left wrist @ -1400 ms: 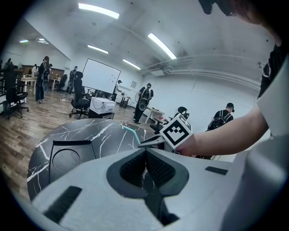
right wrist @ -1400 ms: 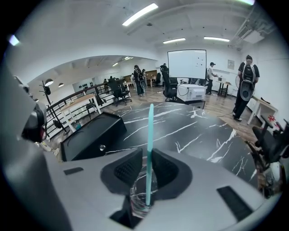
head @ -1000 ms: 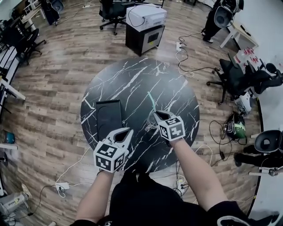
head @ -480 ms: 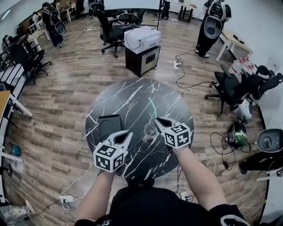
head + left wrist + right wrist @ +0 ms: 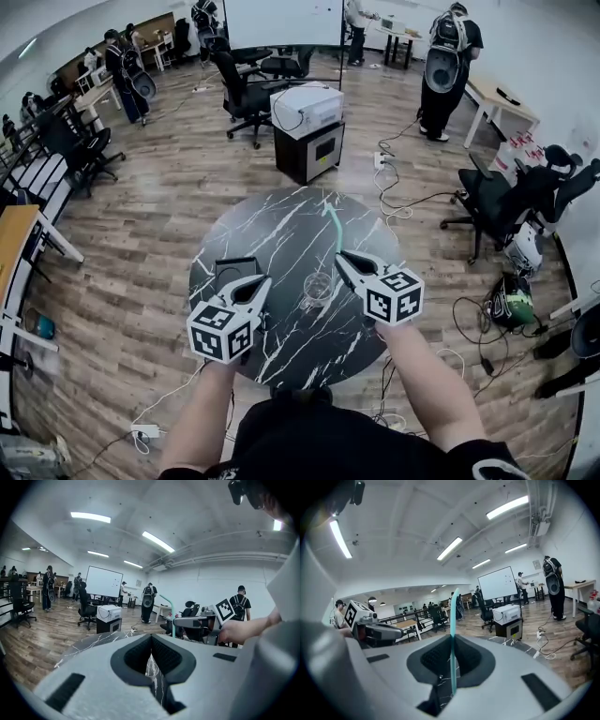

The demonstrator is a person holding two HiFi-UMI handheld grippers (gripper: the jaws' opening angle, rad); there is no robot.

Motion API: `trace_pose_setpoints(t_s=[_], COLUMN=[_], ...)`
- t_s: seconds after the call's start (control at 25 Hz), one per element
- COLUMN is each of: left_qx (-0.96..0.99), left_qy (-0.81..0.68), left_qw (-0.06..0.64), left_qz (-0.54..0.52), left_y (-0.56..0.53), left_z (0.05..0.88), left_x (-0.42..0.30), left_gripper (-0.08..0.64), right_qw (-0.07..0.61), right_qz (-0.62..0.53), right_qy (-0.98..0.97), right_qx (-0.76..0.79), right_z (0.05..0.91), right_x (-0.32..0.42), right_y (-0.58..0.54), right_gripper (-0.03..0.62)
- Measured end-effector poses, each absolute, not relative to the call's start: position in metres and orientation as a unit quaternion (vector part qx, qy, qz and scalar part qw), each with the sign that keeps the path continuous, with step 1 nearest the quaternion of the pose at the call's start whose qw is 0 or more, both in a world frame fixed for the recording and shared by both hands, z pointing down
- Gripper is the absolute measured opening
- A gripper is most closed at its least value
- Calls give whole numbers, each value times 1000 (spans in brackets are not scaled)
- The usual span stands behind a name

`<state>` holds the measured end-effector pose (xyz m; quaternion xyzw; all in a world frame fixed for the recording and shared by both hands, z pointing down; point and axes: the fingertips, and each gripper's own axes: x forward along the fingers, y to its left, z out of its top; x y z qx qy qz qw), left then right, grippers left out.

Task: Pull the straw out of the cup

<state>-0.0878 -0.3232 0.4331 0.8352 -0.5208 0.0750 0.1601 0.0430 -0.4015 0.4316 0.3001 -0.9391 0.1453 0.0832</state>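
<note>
Gripping the teal straw upright, right tongs clamped on it above the round marble bench, its lower end hung free of the clear cup, cup stood on the bench between both tongs, left tongs drawn together, holding nothing.

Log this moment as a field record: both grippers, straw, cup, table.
right gripper: shut on the straw
straw: teal, roughly upright, lower end free below the jaws, out of the cup
cup: clear, on the table, apart from both grippers
left gripper: jaws together, tip short of the cup
table: round, black marble
also on table: dark flat rectangle left of the cup
</note>
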Motion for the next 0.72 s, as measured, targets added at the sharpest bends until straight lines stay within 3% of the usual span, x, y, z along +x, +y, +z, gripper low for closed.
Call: trace_pose_setpoints(t_s=[0.36, 0.72], left_qx=[834, 842], left_qy=[-531, -526], left_qw=[131, 91], left_qz=[69, 81], left_y=[-322, -320], left_z=[405, 387], left_x=[-112, -189], left_gripper=[11, 9], right_qw=[41, -10], right_qz=[92, 65], right_qy=[-941, -925], right_qx=[325, 373], right_z=[370, 313], right_x=[73, 56], right_y=[-375, -342], right_gripper=[28, 28])
